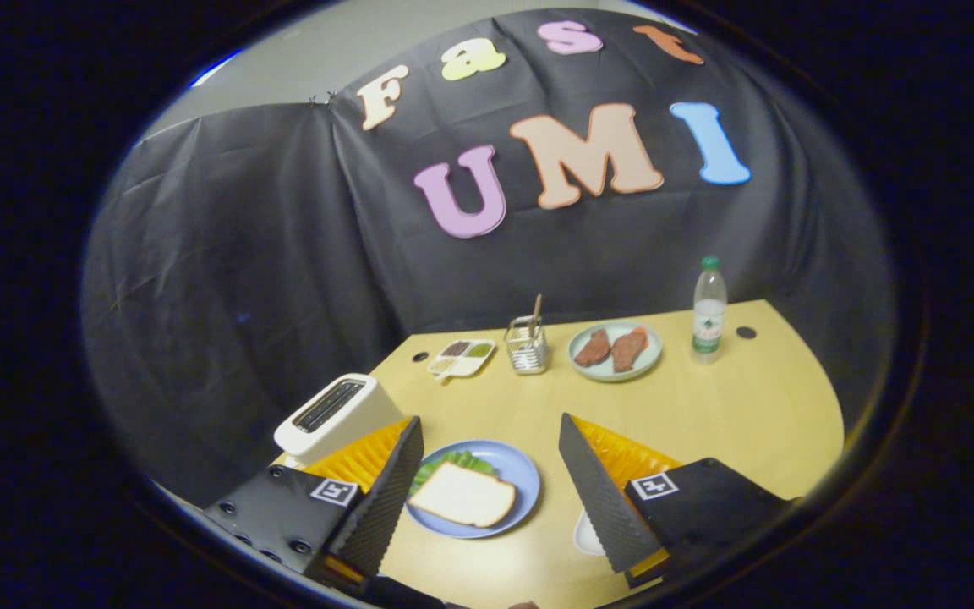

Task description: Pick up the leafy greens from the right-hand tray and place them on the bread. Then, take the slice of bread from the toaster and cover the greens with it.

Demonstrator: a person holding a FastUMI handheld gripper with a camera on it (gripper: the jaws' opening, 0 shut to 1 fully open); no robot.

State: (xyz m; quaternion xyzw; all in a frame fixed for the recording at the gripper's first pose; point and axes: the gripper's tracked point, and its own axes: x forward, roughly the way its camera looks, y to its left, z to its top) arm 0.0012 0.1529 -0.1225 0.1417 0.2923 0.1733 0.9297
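A blue plate lies on the table between my fingers. On it a slice of white bread lies over leafy greens, whose edge peeks out at the plate's far left. The white toaster stands to the left, just beyond my left finger; its slots look dark. A bit of a white tray shows beside my right finger. My gripper is open, raised above the plate, with nothing held.
Further back on the wooden table are a small divided dish, a wire holder with a stick, a pale green plate with two pieces of meat and a water bottle. Black cloth walls the booth.
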